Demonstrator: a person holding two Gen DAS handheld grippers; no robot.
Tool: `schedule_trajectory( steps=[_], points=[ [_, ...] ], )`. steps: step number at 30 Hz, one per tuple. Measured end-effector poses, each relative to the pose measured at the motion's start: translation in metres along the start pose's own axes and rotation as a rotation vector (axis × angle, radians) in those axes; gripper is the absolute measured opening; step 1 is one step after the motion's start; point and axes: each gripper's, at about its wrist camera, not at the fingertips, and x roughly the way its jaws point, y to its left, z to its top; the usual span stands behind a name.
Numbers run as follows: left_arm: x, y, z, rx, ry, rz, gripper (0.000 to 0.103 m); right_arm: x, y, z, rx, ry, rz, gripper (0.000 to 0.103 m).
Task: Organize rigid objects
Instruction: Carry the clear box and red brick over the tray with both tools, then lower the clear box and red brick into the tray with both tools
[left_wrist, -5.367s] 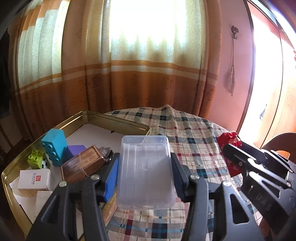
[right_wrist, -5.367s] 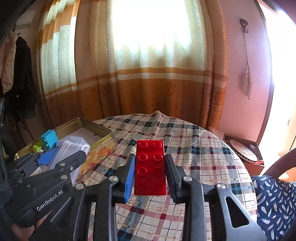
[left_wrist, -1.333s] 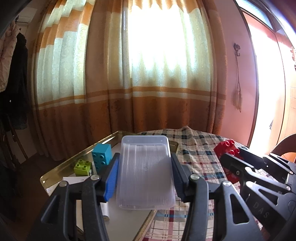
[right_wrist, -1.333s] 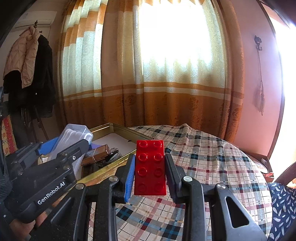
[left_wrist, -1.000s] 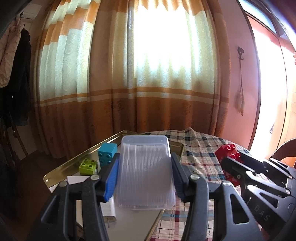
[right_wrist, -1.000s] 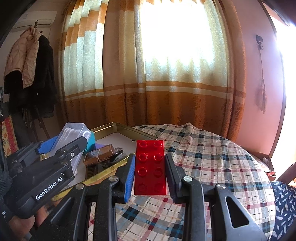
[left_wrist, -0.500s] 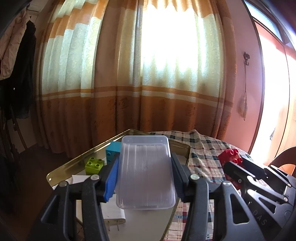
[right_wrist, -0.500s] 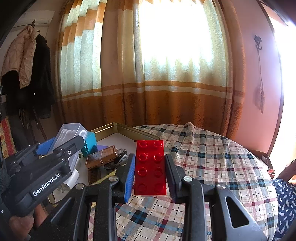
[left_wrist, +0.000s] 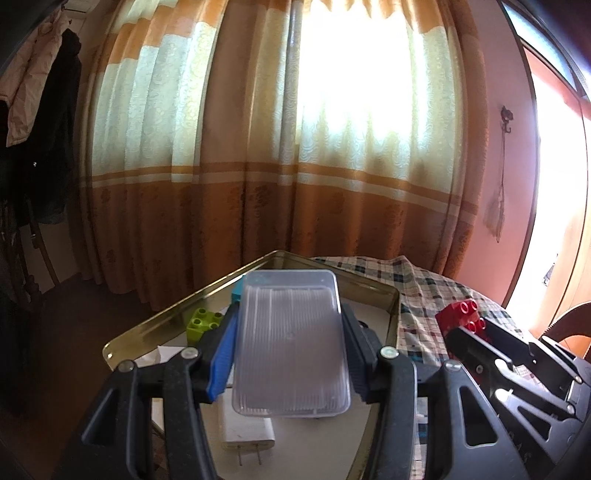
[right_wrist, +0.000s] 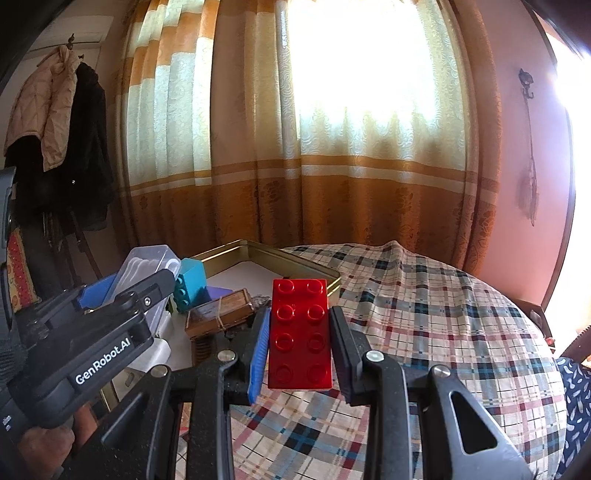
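Observation:
My left gripper (left_wrist: 290, 325) is shut on a clear plastic box (left_wrist: 291, 339) and holds it above the gold metal tray (left_wrist: 391, 314). My right gripper (right_wrist: 299, 325) is shut on a red toy brick (right_wrist: 300, 334), held above the table near the tray's right side (right_wrist: 306, 267). The right gripper and its red brick (left_wrist: 461, 317) show at the right in the left wrist view. The left gripper and clear box (right_wrist: 147, 264) show at the left in the right wrist view.
In the tray lie a green brick (left_wrist: 203, 323), a teal brick (right_wrist: 190, 284), a brown tied box (right_wrist: 219, 314) and a white charger plug (left_wrist: 247, 430). The round table has a plaid cloth (right_wrist: 424, 314). Curtains hang behind; coats hang at left.
Both grippers have shifted left over the tray with their objects still held. The left gripper now sits over the tray's middle; more of the tray's contents show in the right view.

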Motion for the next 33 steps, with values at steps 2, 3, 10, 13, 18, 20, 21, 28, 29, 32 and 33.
schedule_trajectory(
  steps=[2, 3, 10, 13, 18, 20, 21, 28, 29, 32, 33],
  points=[
    [0.001, 0.003, 0.0, -0.007, 0.002, 0.005, 0.052, 0.001, 0.003, 0.0, -0.007, 0.001, 0.003, 0.034],
    [0.002, 0.005, 0.001, -0.008, 0.005, 0.008, 0.052, 0.001, 0.003, 0.0, -0.007, 0.0, 0.004, 0.034],
    [0.003, 0.012, 0.002, -0.017, 0.019, 0.014, 0.052, 0.005, 0.005, 0.001, -0.012, 0.015, 0.013, 0.034],
    [0.003, 0.013, 0.005, -0.021, 0.022, 0.011, 0.052, 0.007, 0.007, 0.002, -0.018, 0.018, 0.018, 0.034],
    [0.004, 0.016, 0.009, -0.02, 0.039, -0.006, 0.052, 0.011, 0.012, 0.004, -0.024, 0.027, 0.029, 0.034],
    [0.006, 0.018, 0.01, -0.027, 0.055, -0.012, 0.052, 0.014, 0.014, 0.004, -0.028, 0.032, 0.034, 0.034],
    [0.007, 0.02, 0.01, -0.033, 0.063, -0.016, 0.052, 0.015, 0.015, 0.004, -0.031, 0.033, 0.036, 0.034],
    [0.012, 0.025, 0.016, -0.045, 0.083, -0.012, 0.052, 0.021, 0.017, 0.011, -0.029, 0.039, 0.059, 0.034],
    [0.012, 0.026, 0.017, -0.046, 0.084, -0.009, 0.052, 0.021, 0.017, 0.013, -0.027, 0.038, 0.063, 0.034],
    [0.013, 0.03, 0.02, -0.045, 0.088, 0.002, 0.052, 0.024, 0.016, 0.021, -0.016, 0.041, 0.078, 0.034],
    [0.014, 0.032, 0.021, -0.047, 0.092, 0.004, 0.052, 0.026, 0.017, 0.024, -0.013, 0.042, 0.084, 0.034]
  ],
)
